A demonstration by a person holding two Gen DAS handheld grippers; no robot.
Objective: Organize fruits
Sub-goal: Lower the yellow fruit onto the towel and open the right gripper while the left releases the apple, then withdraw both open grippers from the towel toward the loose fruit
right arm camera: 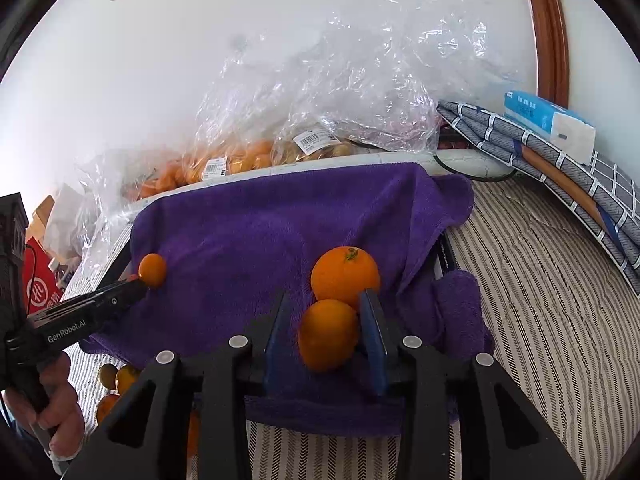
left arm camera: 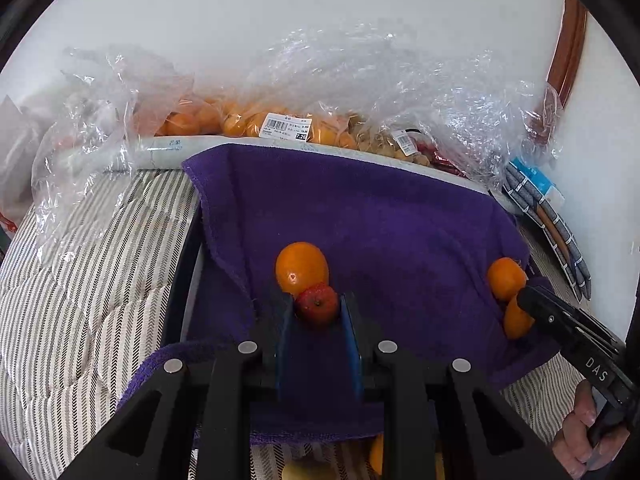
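Note:
A purple towel (left arm camera: 380, 216) covers a tray on the striped bed. In the left wrist view my left gripper (left arm camera: 317, 312) is shut on a small red fruit (left arm camera: 317, 306), right in front of an orange (left arm camera: 302, 267) on the towel. In the right wrist view my right gripper (right arm camera: 326, 316) stands around an orange (right arm camera: 328, 334); its right pad touches it and a gap shows on the left. A larger orange (right arm camera: 345, 274) lies just behind. The right gripper also shows in the left wrist view (left arm camera: 528, 300) beside two oranges (left arm camera: 506, 278).
Clear plastic bags of oranges (left arm camera: 240, 120) and other fruit lie behind the towel against the white wall. A folded checked cloth (right arm camera: 560, 176) with a tissue pack (right arm camera: 548, 120) is at the right. More fruit (right arm camera: 120, 384) lies on the bed below the towel's near left corner.

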